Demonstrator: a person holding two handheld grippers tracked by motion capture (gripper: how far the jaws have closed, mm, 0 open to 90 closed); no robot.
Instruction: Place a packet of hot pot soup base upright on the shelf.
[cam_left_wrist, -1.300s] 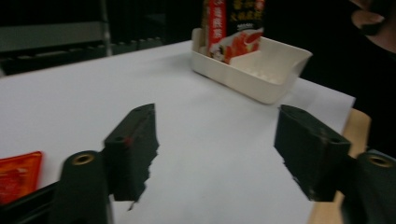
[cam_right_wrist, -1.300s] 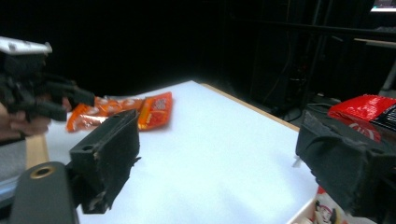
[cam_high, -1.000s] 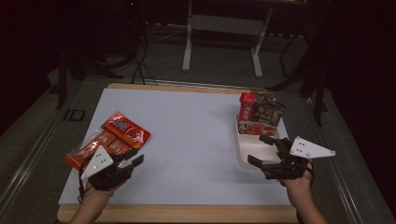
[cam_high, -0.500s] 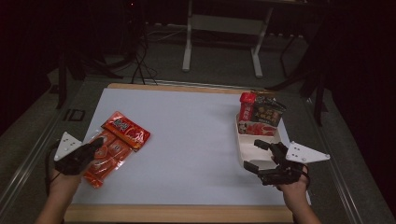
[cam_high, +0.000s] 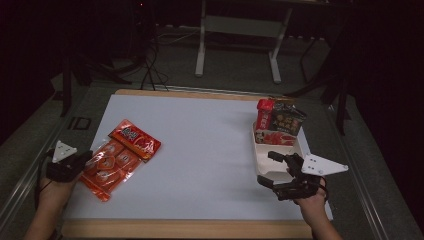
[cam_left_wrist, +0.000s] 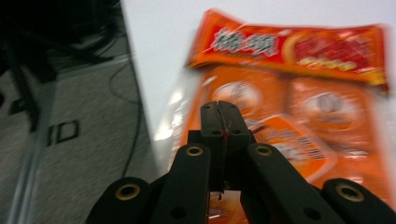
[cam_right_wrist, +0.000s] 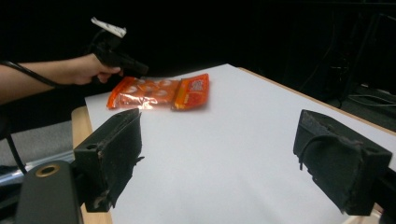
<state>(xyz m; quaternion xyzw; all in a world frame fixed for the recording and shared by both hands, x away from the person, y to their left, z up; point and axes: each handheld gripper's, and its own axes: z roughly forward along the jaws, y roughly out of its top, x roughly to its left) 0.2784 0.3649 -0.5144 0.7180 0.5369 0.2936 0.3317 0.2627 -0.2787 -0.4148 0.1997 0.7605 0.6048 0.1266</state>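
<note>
Moved: my left claw (cam_high: 86, 159) has swung out from the near middle of the worktop (cam_high: 210, 140) to its left edge, and its jaws have just been closing. They now stand pressed together at the left edge of the orange snack packet (cam_high: 111, 165). In the left gripper view the closed tips (cam_left_wrist: 223, 122) lie over the packet's clear left margin; whether film is caught between them I cannot tell. My right claw (cam_high: 272, 169) has barely shifted.

Item, left claw: shut, pointing across the packet toward the table's middle.

Item, orange snack packet (cam_left_wrist: 299, 112): flat on the white worktop, left side, near the front edge. A smaller red packet (cam_high: 135, 139) lies across its far end.

Item, right claw: spread wide, nothing between the pads (cam_right_wrist: 116, 140), hovering at the near end of the tray.

Item, white tray (cam_high: 260, 162): right side of the worktop. Contents: at its far end a red carton (cam_high: 264, 116) and a dark snack bag (cam_high: 287, 122), both upright, and a red-printed pouch (cam_high: 275, 139) in front of them. The near part looks bare.

Risks, as I judge them: if the tips hold only thin film or none, the packet may slip free on lifting. The red packet resting on top would likely slide off or be dragged along. Glossy film could tear under a sharp pull.
</note>
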